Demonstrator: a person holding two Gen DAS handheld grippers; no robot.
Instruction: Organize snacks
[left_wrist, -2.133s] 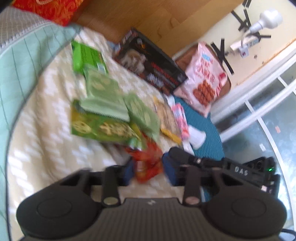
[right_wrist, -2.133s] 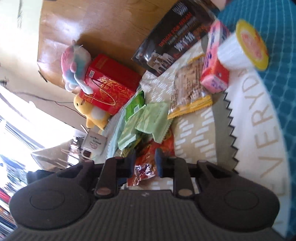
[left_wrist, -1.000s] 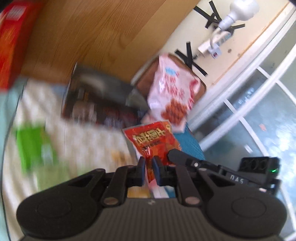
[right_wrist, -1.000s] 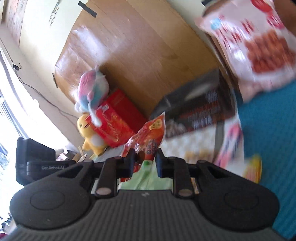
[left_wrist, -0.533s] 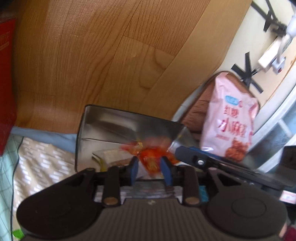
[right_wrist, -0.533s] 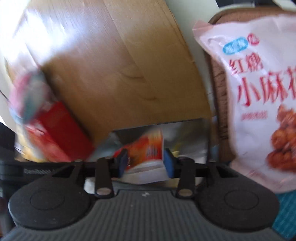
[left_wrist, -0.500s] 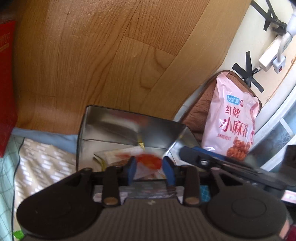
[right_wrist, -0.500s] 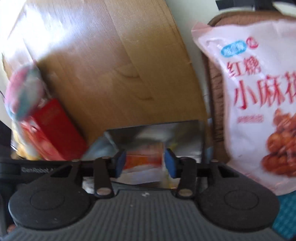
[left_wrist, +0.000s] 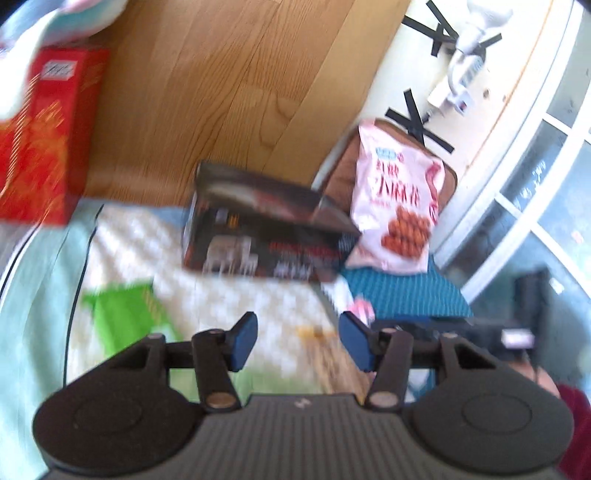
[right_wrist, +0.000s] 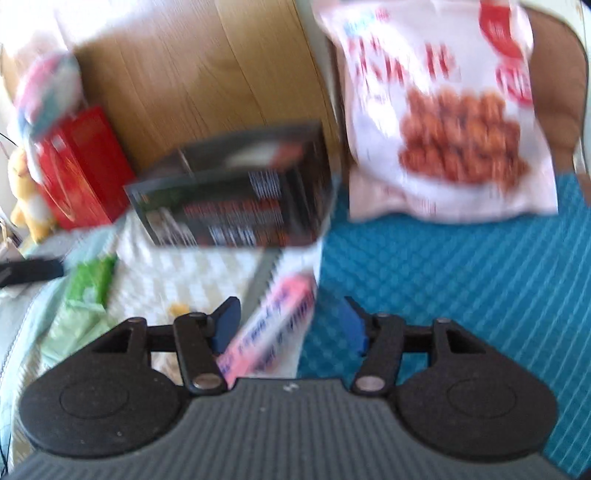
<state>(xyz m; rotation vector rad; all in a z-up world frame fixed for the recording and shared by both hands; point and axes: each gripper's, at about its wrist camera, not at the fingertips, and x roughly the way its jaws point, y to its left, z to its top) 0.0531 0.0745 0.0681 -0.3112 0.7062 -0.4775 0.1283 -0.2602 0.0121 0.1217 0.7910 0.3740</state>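
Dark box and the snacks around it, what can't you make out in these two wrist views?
- Dark box: inside hidden by its wall, both views; print motion-blurred.
- Pink packet: lettering blurred; near end behind the right gripper body.
- Green packets: smeared, count unclear, left view.
- Pink bag: top cut off, right view.

The right gripper (right_wrist: 291, 325) hangs over the bed with its jaws opening and nothing gripped; a blurred pink packet (right_wrist: 273, 325) lies on the bedding below the gap. A dark box (right_wrist: 236, 199) stands at the far edge against the wooden headboard (right_wrist: 207, 77). To its right a pink snack bag (right_wrist: 443, 118) leans upright above the teal mat (right_wrist: 461, 280). A red box (right_wrist: 81, 166) stands far left, green packets (right_wrist: 88, 284) near the left edge.
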